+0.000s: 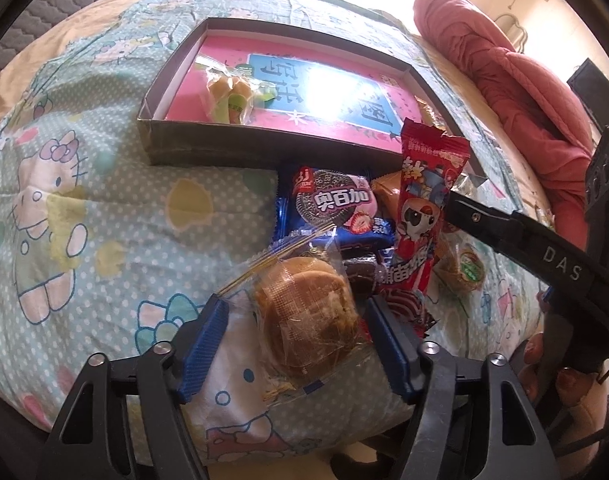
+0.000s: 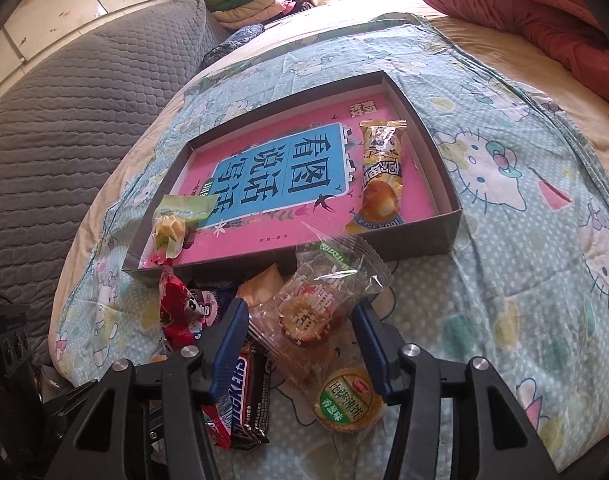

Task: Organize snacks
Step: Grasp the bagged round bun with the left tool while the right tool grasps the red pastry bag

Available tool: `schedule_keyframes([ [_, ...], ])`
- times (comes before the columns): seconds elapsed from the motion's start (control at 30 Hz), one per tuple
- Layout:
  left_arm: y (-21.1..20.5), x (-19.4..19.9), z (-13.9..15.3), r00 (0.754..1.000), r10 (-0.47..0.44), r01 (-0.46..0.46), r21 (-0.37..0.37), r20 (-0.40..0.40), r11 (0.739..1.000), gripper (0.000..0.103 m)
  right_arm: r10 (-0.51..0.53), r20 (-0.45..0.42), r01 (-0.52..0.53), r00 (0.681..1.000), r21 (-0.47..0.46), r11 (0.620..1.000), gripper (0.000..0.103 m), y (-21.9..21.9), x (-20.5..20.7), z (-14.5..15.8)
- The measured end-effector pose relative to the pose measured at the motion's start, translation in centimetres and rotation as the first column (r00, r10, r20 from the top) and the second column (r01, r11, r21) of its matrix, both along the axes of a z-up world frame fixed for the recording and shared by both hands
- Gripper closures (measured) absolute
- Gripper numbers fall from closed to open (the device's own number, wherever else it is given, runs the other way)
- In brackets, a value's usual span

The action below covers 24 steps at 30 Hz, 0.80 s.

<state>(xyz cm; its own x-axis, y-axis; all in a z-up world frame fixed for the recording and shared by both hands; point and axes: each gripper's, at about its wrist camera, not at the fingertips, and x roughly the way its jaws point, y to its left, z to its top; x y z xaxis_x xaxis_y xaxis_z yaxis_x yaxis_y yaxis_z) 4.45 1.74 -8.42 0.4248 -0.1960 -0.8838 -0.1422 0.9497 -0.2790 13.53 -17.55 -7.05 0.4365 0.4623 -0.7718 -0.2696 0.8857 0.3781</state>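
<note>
The sorting of snacks into the shallow grey cardboard tray with the pink-and-blue printed base (image 2: 444,196) is judged to be partly done: a pale green-wrapped sweet (image 2: 176,220) and a yellow-wrapped cake (image 2: 380,168) already lie inside, while a heap remains on the cat-patterned mint bedspread (image 1: 104,216) just in front of it. The left gripper (image 1: 296,336) is held with its blue fingers (image 1: 202,352) spread wide around a round brown bun in clear film (image 1: 304,320); contact cannot be told. The right gripper (image 2: 300,344) is likewise spread, around a small tart in a crinkled clear wrapper (image 2: 304,316). Next, closing on each and a lift over the tray wall seem called for.
</note>
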Motion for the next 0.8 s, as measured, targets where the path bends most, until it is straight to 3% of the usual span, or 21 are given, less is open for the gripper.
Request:
schedule_keyframes([
  [0.13, -0.2, 0.0, 0.0, 1.0, -0.002, 0.002, 0.007, -0.002, 1.0, 0.039, 0.007, 0.014, -0.007, 1.0, 0.003, 1.0, 0.054, 0.0, -0.1, 0.2],
  [0.23, 0.1, -0.1, 0.0, 1.0, -0.002, 0.002, -0.001, 0.001, 1.0, 0.053, 0.009, 0.02, -0.01, 1.0, 0.003, 1.0, 0.055, -0.1, -0.1, 0.2],
  [0.4, 0.3, -0.2, 0.1, 1.0, -0.012, 0.012, -0.007, 0.006, 1.0, 0.053, 0.008, 0.018, -0.009, 1.0, 0.038, 0.999, 0.057, -0.5, -0.1, 0.3],
  [0.5, 0.3, -0.3, 0.4, 1.0, -0.02, 0.021, -0.004, 0.013, 1.0, 0.053, 0.007, 0.029, -0.008, 1.0, 0.046, 0.999, 0.063, -0.8, -0.1, 0.5],
  [0.8, 0.6, -0.7, 1.1, 0.999, -0.025, 0.025, 0.004, 0.03, 1.0, 0.053, 0.007, 0.046, -0.01, 0.999, 0.053, 0.999, 0.063, -1.1, -0.2, 0.7],
])
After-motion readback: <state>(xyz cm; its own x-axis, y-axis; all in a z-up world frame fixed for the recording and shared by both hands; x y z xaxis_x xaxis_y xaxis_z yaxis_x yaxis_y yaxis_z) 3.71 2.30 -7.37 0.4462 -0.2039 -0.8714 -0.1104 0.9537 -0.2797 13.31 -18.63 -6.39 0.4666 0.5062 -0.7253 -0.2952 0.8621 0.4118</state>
